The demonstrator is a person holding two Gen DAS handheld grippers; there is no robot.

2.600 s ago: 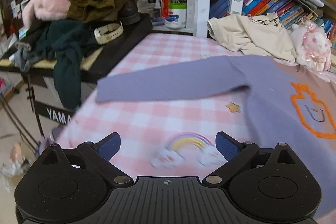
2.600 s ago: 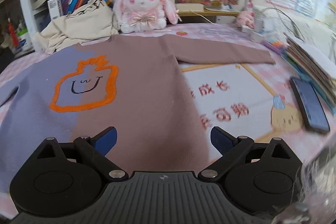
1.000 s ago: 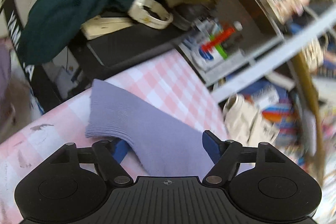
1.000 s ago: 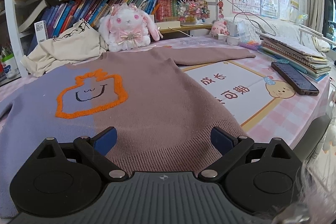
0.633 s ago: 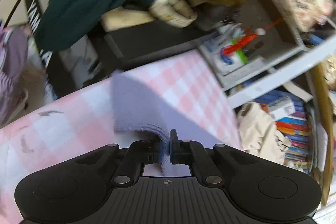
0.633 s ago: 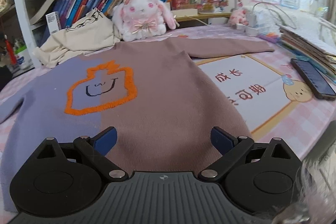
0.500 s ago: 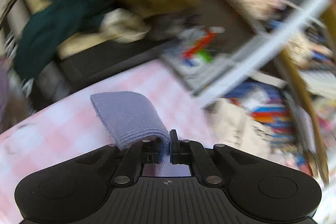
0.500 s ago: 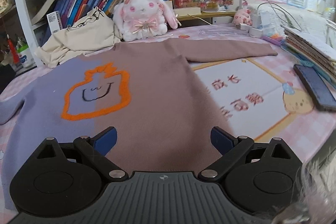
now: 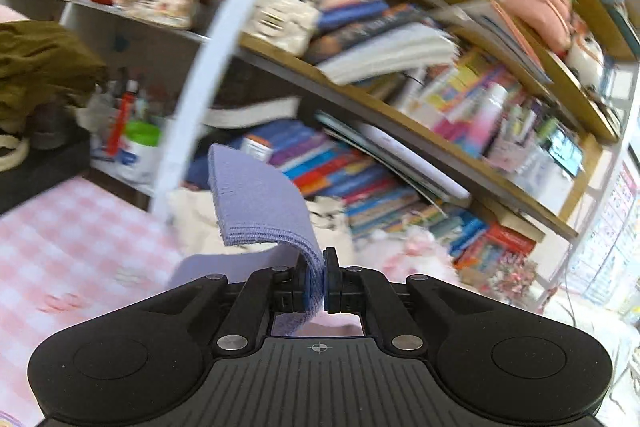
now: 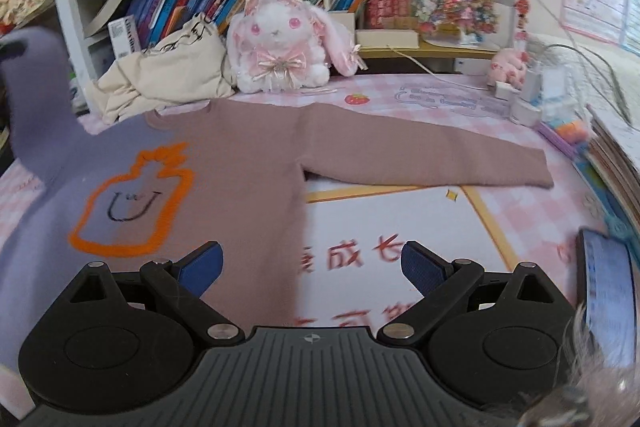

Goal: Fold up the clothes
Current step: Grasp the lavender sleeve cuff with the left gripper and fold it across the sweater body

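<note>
Above checked table (image 9: 72,227), left tongs (image 9: 316,281) pinching lilac cuff (image 9: 260,211), right tongs (image 10: 312,267) agape

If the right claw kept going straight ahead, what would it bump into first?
Probably the sweater: the open right claw points low over its brown side edge and the table mat. Farther on sits the bunny plush, though depth is unclear.
</note>
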